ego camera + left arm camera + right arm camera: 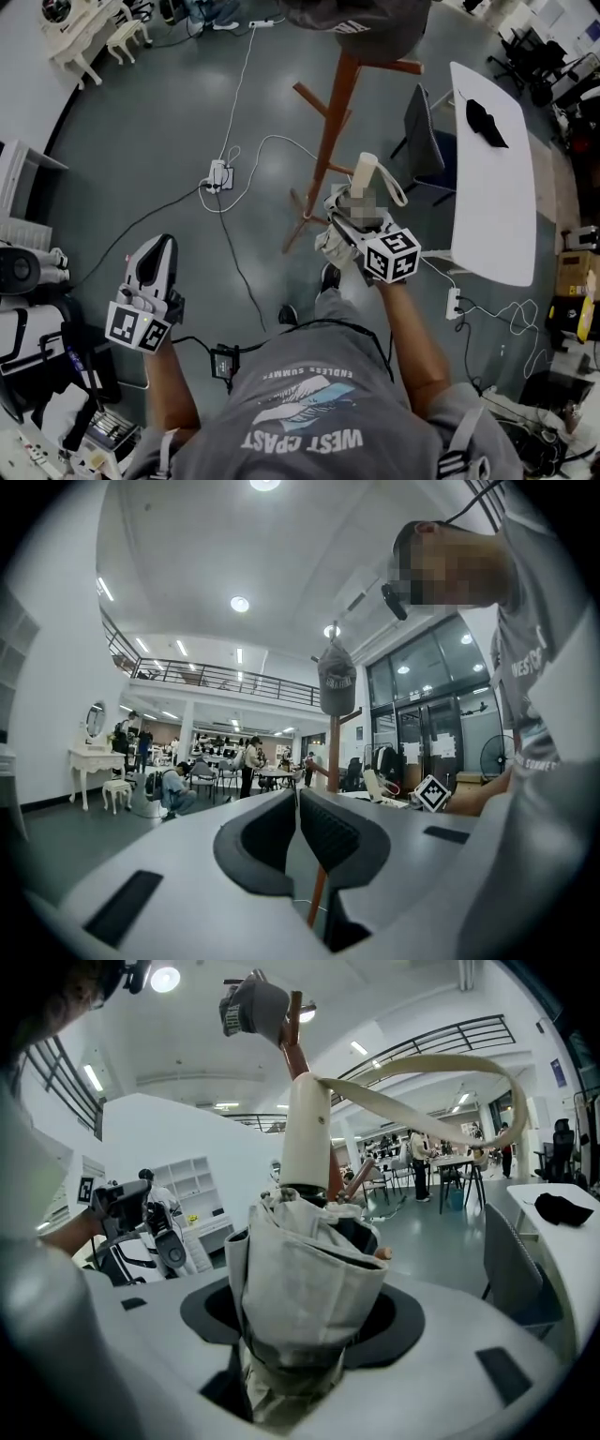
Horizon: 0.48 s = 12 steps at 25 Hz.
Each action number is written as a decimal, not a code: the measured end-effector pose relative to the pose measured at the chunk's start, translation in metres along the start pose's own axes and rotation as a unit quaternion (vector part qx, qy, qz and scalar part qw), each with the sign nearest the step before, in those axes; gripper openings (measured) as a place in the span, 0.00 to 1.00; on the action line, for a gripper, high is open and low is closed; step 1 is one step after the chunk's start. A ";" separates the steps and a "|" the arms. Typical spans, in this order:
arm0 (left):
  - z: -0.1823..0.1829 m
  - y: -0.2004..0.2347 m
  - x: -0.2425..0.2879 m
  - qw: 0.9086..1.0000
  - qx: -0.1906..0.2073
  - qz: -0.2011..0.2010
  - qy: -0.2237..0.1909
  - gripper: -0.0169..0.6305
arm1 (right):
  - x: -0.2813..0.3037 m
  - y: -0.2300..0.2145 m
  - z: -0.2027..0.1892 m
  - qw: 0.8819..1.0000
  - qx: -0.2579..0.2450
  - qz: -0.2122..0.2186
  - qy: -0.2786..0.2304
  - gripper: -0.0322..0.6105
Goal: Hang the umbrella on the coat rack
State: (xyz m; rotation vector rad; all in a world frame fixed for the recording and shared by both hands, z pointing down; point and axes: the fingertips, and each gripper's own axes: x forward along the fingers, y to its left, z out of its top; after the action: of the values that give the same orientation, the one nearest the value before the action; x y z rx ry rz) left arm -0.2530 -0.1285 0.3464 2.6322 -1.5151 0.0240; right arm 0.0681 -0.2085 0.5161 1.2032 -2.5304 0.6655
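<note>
Left tool (pixel 298 808) idle, right tool (pixel 300 1330) holding the folded umbrella (pixel 305 1255) up by the coat rack (pixel 328 141).
At the left, the jaws are pressed together on nothing. At the right, the jaws pinch the umbrella's bunched fabric, handle up, near the rack standing on the floor. The umbrella looks light, with soft cloth that may slip. The stiff handle's strap loop (pixel 422 1059) seems the part to catch a peg (pixel 311 97).
</note>
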 end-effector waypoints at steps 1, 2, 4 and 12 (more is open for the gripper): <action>-0.002 0.000 0.000 1.000 -0.001 0.002 0.003 0.07 | 0.004 -0.002 -0.003 1.000 0.003 0.004 0.001 0.49; -0.004 0.000 0.000 1.000 -0.003 0.004 0.006 0.07 | 0.008 -0.005 -0.006 1.000 0.006 0.008 0.003 0.49; -0.007 -0.001 0.000 1.000 -0.005 0.008 0.011 0.07 | 0.016 -0.009 -0.013 1.000 0.010 0.016 0.006 0.49; -0.019 0.001 -0.003 0.999 -0.013 0.022 0.032 0.07 | 0.047 -0.024 -0.041 0.999 0.021 0.035 0.021 0.49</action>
State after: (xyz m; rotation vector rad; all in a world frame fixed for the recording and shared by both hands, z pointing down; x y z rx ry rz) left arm -0.2545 -0.1241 0.3653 2.5530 -1.5410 0.0922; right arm 0.0590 -0.2321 0.5783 1.1070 -2.5447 0.7565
